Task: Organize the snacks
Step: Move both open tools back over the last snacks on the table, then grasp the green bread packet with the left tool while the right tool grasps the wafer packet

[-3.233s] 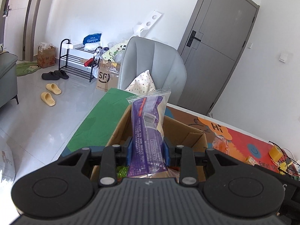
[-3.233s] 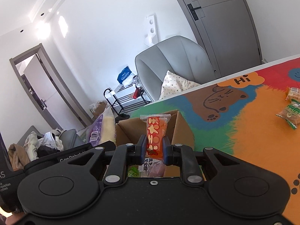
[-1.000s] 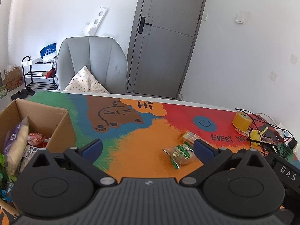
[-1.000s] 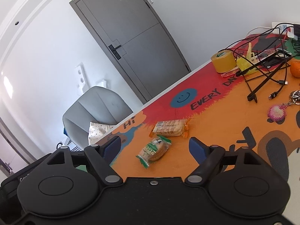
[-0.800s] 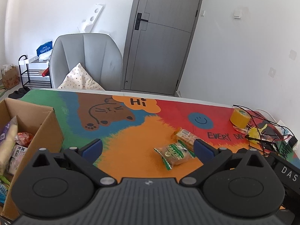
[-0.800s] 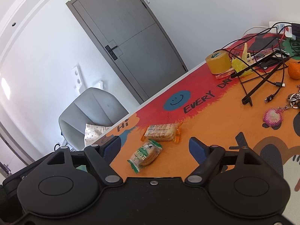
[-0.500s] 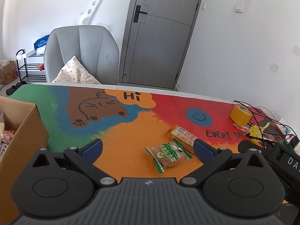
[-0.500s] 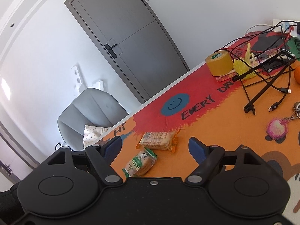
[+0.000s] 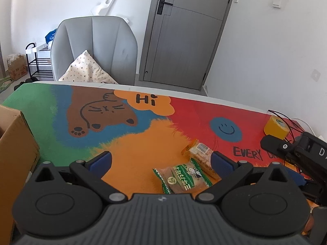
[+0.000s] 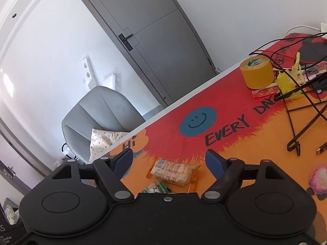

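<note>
Two snack packs lie on the orange part of the table mat. A green-trimmed cake pack (image 9: 182,178) lies between my left gripper's open fingers, toward the right one. An orange-wrapped biscuit pack (image 9: 201,156) lies just behind it. My left gripper (image 9: 161,162) is open and empty above them. In the right wrist view the biscuit pack (image 10: 172,172) lies between my open, empty right gripper's (image 10: 169,161) fingers, and the green pack (image 10: 156,188) peeks out under the gripper body. The cardboard box (image 9: 14,149) stands at the far left. The right gripper's body (image 9: 294,153) shows at the right.
A yellow tape roll (image 10: 258,73), a yellow bag (image 10: 288,82), a black wire rack (image 10: 302,110) and cables crowd the table's right end. A pink keychain (image 10: 318,178) lies near the right edge. A grey chair (image 9: 94,47) with a pillow stands behind the table.
Both grippers let their snacks go into the box, opened, and swung right across the table. Over the last second they closed in on the two packs.
</note>
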Demonstrator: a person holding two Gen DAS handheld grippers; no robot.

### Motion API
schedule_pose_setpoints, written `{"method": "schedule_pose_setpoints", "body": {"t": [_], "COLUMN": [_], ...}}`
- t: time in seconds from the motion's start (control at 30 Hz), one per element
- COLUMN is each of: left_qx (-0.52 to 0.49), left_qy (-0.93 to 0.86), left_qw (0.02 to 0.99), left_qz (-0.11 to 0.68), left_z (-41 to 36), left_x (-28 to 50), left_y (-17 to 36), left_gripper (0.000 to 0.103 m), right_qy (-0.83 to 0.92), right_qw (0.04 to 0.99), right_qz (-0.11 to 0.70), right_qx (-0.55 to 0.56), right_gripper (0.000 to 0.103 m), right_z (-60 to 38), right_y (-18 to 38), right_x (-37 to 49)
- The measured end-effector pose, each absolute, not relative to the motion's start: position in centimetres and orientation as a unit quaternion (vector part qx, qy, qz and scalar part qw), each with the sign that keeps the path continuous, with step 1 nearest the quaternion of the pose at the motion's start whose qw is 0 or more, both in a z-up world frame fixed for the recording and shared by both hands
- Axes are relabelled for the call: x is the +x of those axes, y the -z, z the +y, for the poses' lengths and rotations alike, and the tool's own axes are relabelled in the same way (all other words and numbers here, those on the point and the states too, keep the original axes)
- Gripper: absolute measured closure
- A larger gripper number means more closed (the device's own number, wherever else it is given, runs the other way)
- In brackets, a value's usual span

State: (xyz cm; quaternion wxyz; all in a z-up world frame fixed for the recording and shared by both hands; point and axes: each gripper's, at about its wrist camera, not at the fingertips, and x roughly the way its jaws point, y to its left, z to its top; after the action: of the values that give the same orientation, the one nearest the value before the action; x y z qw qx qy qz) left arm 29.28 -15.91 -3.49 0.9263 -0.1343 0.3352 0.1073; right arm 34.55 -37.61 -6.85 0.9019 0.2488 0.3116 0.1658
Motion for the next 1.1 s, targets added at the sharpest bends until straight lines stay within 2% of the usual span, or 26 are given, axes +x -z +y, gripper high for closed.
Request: {"method": "schedule_pose_setpoints", "body": {"t": [0.5,0.83,0.93,0.97,1.03,1.1], "left_qx": [-0.145,-0.114,-0.106,-0.104,-0.112,-0.124], "left_qy": [-0.123,-0.130,-0.134,-0.130,-0.123,-0.121], "left_qw": [0.910,0.905,0.908,0.910,0.910,0.908], "left_qz": [0.369,0.388,0.382,0.379,0.380,0.381], "left_z": [-18.2,-19.3,-19.1,-19.0,-18.6,-17.9], "left_x": [33.2,34.2,34.1,34.0,33.8,33.7], "left_y": [8.0,10.5,10.4,10.3,10.2,9.9], "left_gripper": [0.002,0.004,0.020,0.034,0.041,0.053], "right_qy": [-0.193,-0.198,-0.202,-0.200,-0.198,-0.200], "right_qw": [0.875,0.871,0.872,0.874,0.876,0.877], "right_qz": [0.337,0.339,0.335,0.333,0.329,0.327], "right_qx": [0.289,0.297,0.295,0.293,0.290,0.290], "right_gripper": [0.024,0.024,0.024,0.024,0.024,0.024], "right_z": [-39.0,-38.4,-38.1,-38.0,-38.0,-37.8], "right_y": [11.0,12.1,12.3,12.4,12.4,12.6], "right_x": [37.6,37.9,38.1,38.1,38.2,38.3]}}
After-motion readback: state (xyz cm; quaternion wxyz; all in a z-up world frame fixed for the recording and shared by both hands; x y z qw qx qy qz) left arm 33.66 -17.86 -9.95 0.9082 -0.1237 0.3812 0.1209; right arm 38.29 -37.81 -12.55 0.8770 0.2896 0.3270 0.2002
